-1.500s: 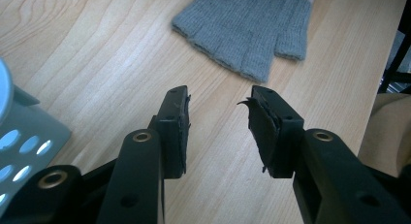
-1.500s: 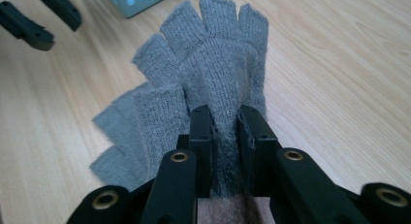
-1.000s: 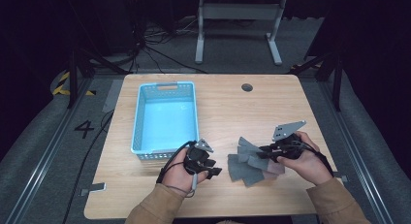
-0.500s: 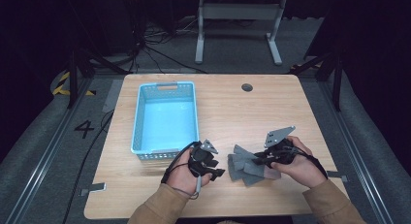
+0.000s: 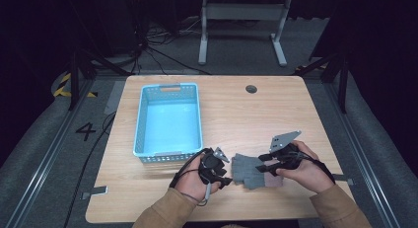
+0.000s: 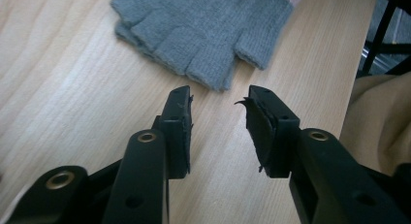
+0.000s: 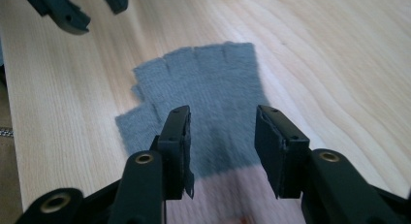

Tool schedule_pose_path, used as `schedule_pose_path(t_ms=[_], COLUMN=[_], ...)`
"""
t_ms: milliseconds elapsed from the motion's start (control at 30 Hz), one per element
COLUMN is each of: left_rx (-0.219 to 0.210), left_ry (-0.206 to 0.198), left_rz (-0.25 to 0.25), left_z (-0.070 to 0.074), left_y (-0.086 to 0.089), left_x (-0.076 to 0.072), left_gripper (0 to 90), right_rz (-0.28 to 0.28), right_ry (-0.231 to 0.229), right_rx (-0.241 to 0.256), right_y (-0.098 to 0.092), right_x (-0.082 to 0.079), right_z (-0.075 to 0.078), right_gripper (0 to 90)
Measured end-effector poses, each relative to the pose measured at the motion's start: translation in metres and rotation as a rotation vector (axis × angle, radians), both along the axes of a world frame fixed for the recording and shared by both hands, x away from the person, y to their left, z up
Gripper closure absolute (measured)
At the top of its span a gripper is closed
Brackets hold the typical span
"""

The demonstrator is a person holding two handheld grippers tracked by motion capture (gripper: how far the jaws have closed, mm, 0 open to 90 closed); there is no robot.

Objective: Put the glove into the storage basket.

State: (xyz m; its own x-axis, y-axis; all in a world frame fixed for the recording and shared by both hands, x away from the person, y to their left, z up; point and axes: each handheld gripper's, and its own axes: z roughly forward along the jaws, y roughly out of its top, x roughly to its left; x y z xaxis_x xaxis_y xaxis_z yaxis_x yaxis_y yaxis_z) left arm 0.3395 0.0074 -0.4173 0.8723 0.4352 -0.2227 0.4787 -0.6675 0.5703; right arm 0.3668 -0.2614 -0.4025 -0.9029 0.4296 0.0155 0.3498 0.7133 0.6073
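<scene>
Wooden tabletop (image 5: 296, 114) is carrying a blue basket (image 5: 169, 120) and grey fingerless gloves (image 5: 249, 170) between both grippers; the left gripper (image 6: 219, 105) is hovering released just short of the glove fingertips, while the right gripper (image 7: 222, 118) is hanging spread above the cuff end, likely readying a two-ended lift.

Bare wooden table (image 5: 276, 119) open right of the blue basket (image 5: 168, 120), the sole obstacle

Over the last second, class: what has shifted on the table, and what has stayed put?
The right gripper has drawn back toward the person over the grey gloves, jaws open above the cloth. The left gripper edged closer, also open. The blue basket has not moved.
</scene>
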Motion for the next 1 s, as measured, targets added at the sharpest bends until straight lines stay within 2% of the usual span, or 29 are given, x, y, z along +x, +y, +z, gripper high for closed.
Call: schedule_pose_path(t_ms=[167, 267, 367, 467, 700, 833, 1000], left_rx=[0.023, 0.039, 0.059, 0.071, 0.090, 0.095, 0.112], left_ry=[0.008, 0.015, 0.014, 0.016, 0.027, 0.025, 0.033], left_rz=[-0.022, -0.022, -0.045, -0.049, -0.051, -0.054, -0.056], left_z=[-0.003, -0.004, -0.005, -0.006, -0.012, -0.014, -0.020], left_y=[-0.009, -0.012, -0.015, -0.018, -0.022, -0.023, -0.025], left_x=[0.001, 0.001, 0.003, 0.003, 0.004, 0.005, 0.005], left_gripper=[64.4, 64.6, 65.7, 66.3, 67.8, 69.2, 70.0], right_rz=[-0.055, -0.075, -0.093, -0.125, -0.131, -0.114, -0.096], right_ry=[-0.011, -0.012, -0.014, -0.011, -0.001, 0.009, -0.001], right_rx=[0.006, -0.006, -0.014, -0.045, -0.093, -0.117, -0.119], right_y=[-0.019, -0.032, -0.039, -0.055, -0.068, -0.069, -0.065], right_x=[-0.004, -0.007, -0.008, -0.007, -0.005, -0.004, 0.000], right_z=[0.006, 0.007, 0.007, 0.004, -0.004, -0.010, -0.015], right_gripper=[57.6, 57.7, 57.8, 58.5, 59.2, 59.6, 61.0])
